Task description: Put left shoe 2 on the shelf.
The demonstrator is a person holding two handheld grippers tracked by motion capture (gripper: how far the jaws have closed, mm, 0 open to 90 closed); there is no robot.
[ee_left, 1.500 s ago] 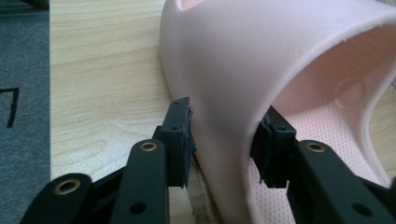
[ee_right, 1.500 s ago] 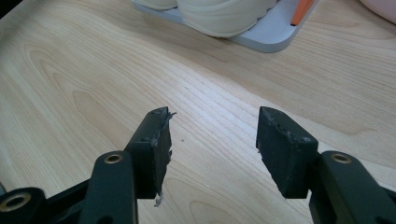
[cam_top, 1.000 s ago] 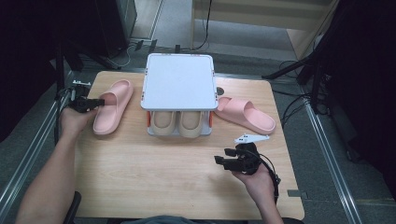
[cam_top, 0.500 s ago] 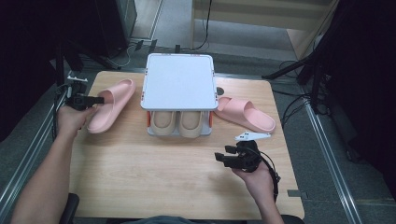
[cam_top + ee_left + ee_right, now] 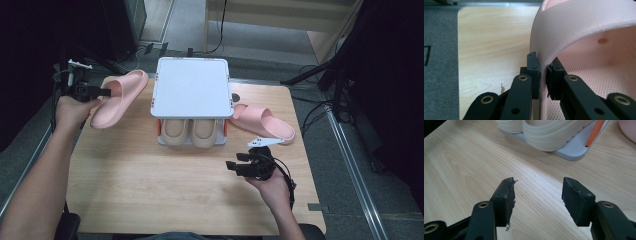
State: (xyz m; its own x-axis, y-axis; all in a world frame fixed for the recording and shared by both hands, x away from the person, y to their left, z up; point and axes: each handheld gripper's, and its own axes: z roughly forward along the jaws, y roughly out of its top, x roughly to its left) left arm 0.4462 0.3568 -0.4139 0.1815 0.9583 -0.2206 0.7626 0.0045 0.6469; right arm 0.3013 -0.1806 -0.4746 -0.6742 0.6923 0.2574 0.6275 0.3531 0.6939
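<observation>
Pinching the strap edge of the pink slipper (image 5: 119,97) at upper left, the left gripper (image 5: 102,92) holds it tilted, long axis toward the rack (image 5: 191,92) rightward. Right gripper (image 5: 231,165) hangs wide, empty, lower right.

Beige slippers (image 5: 192,133), paired, on lower shelf of white rack (image 5: 191,87). Second pink slipper (image 5: 262,122) lies right of rack on wooden table (image 5: 150,185).

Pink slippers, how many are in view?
2: one pink slipper clamped in the left gripper left of the rack; the other lies right of it.
</observation>
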